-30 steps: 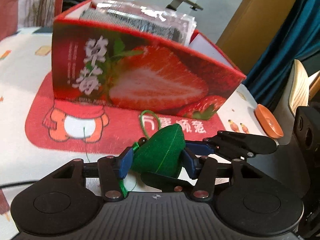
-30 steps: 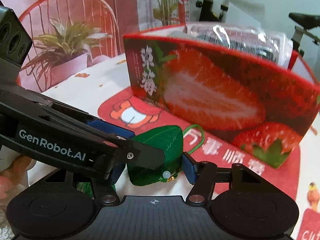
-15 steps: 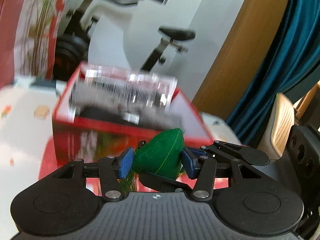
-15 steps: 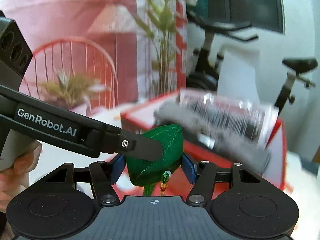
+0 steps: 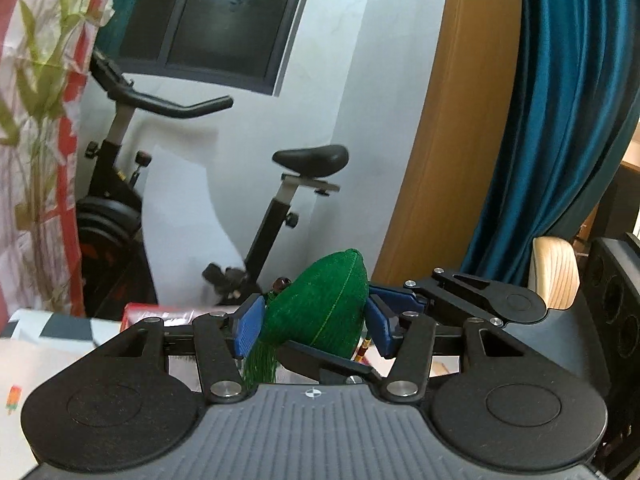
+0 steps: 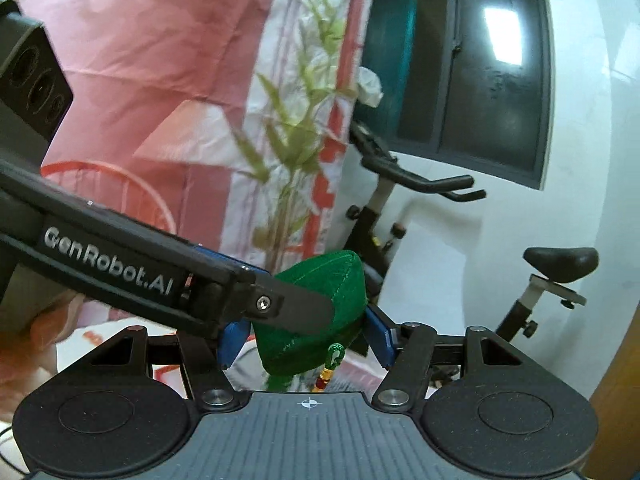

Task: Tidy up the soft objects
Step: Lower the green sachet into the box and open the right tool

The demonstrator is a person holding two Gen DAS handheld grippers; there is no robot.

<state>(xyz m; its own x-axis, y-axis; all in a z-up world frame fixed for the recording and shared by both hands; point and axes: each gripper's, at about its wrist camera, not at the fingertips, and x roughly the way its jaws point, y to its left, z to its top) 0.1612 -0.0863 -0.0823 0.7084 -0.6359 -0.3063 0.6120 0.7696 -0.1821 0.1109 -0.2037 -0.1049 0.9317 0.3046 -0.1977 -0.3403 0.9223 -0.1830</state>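
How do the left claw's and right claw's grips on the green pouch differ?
Left claw reaches in from the left in the right wrist view, one finger crossing the green pouch; right claw enters the left view from the right, one finger below it. Left claw's view shows the tassel by its left pad; right claw's, the beaded cord between its pads. Shared: both clamp it, though left claw's jaws just opened slightly.

A white patterned tablecloth [image 5: 48, 356] covers the table at lower left; a red box's top edge [image 5: 160, 312] rests on it.
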